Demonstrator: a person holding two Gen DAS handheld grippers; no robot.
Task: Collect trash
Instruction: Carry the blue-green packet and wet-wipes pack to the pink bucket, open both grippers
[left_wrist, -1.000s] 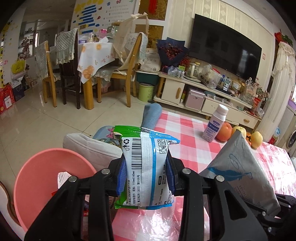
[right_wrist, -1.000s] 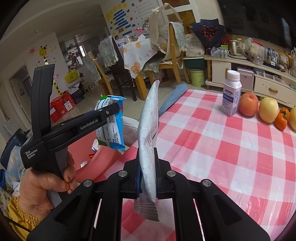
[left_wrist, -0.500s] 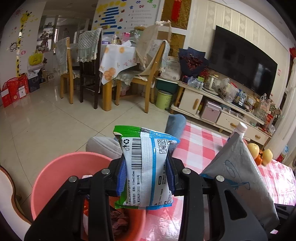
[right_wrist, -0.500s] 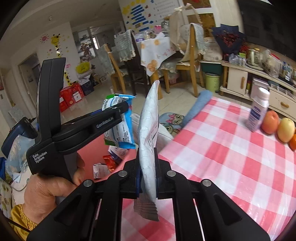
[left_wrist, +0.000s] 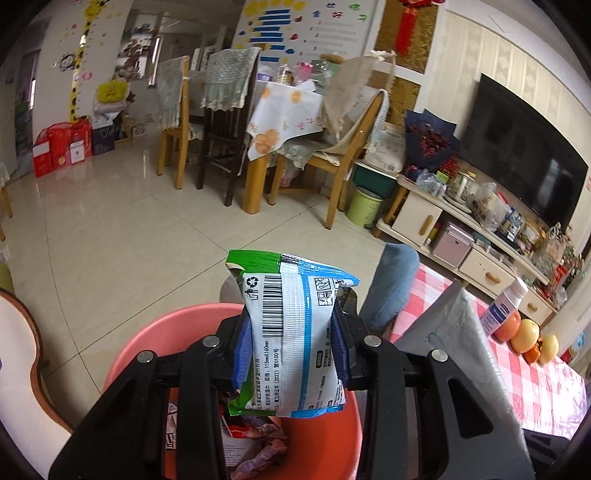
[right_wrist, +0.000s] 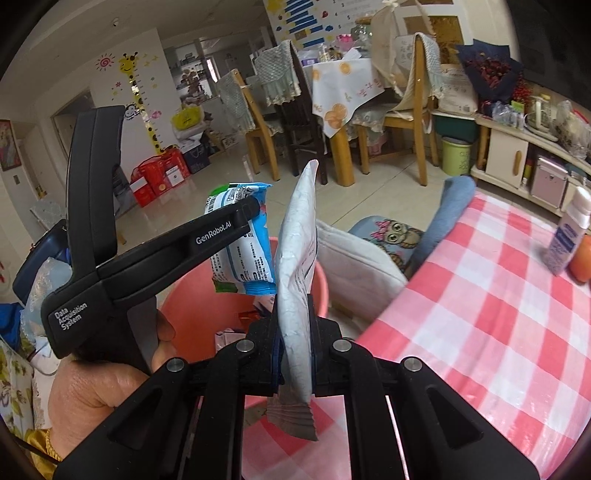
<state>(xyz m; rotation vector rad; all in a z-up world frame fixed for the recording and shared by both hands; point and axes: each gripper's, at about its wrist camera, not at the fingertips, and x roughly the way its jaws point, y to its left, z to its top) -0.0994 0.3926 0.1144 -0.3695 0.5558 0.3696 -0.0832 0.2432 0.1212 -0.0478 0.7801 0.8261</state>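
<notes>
Left wrist view: left gripper (left_wrist: 291, 347) has both fingers clamped on a white, blue and green plastic wrapper with a barcode (left_wrist: 290, 339), held upright above a pink round plastic bin (left_wrist: 136, 343). Crumpled wrappers (left_wrist: 255, 443) lie inside the bin. A flat grey foil pouch (left_wrist: 458, 354) stands at the right, beside the red-and-white checked tablecloth (left_wrist: 546, 384).

Right wrist view: right gripper (right_wrist: 295, 354) has both fingers pressed together on the grey foil pouch (right_wrist: 295, 258), edge-on and upright, over the near rim of the pink bin (right_wrist: 192, 306). A hand (right_wrist: 96, 387) grips the left gripper's handle; its barcode wrapper (right_wrist: 243, 251) hangs over the bin.
</notes>
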